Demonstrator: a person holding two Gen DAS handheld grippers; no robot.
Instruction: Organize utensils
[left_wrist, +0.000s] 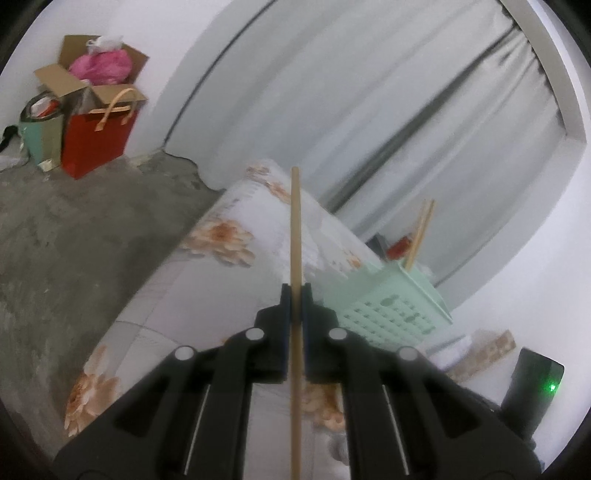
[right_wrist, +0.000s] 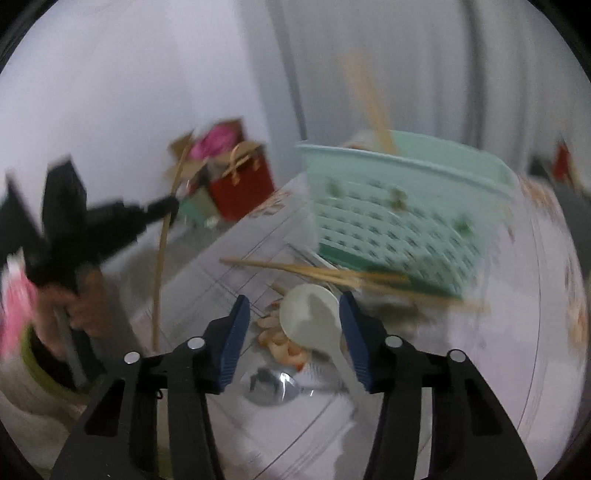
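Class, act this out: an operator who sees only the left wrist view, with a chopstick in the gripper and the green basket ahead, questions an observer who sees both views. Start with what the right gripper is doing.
Observer: The right gripper is open above a white spoon.
Operator: Anything else lying there?
Observer: Loose chopsticks on the table in front of the basket.
Operator: More?
Observer: A metal spoon nearer the camera.

chopstick (left_wrist: 296, 229): matt wood | basket (right_wrist: 391, 218): perforated plastic | spoon (right_wrist: 271, 387): glossy metal (blurred) | tablecloth (left_wrist: 207, 280): floral cloth
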